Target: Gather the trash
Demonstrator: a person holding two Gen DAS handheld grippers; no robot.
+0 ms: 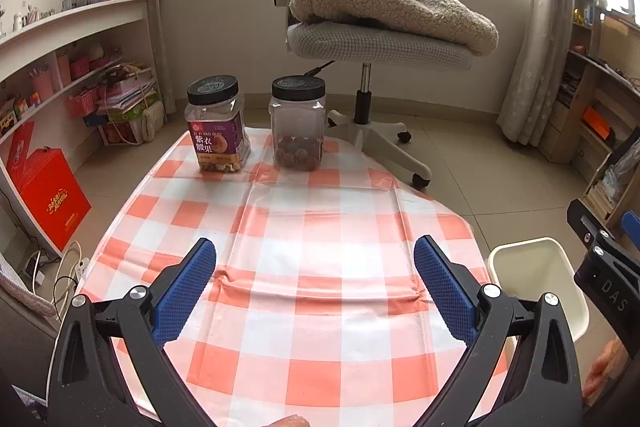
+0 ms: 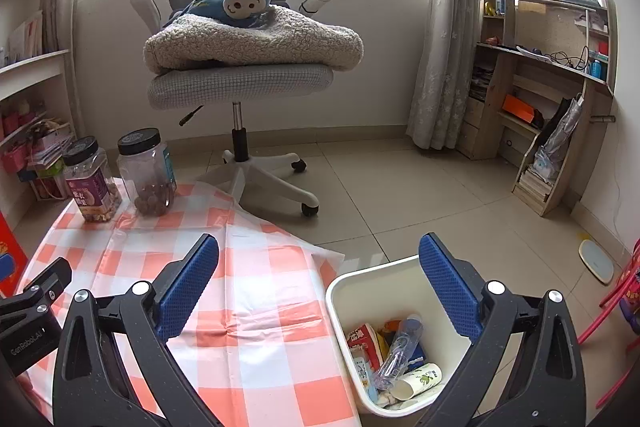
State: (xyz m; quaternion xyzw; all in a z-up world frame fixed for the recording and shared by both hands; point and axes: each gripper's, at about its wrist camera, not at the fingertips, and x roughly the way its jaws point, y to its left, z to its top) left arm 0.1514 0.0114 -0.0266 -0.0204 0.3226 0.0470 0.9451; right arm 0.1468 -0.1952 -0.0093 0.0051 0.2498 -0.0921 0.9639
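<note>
A white bin (image 2: 400, 291) stands on the floor just beside the right edge of a low table (image 1: 304, 227) covered in an orange-and-white check cloth. Inside it lie a clear bottle (image 2: 400, 351), a red packet (image 2: 362, 341), a white carton (image 2: 416, 381) and other wrappers, too jumbled to name one by one. The right gripper (image 2: 320, 285) hangs directly above the bin, jaws wide apart and holding nothing; its right finger is over the bin's mouth, its left over the cloth. The left gripper (image 1: 316, 287) hovers over the middle of the table, also spread and empty, with the bin off to its right. No loose trash shows on the cloth, so the collecting looks finished or nearly so. Only two black-lidded jars (image 1: 218, 125) stand at the far end, side by side. Beyond them is a grey chair (image 2: 240, 83) bearing a folded blanket and a blue monkey toy (image 2: 236, 5).
</note>
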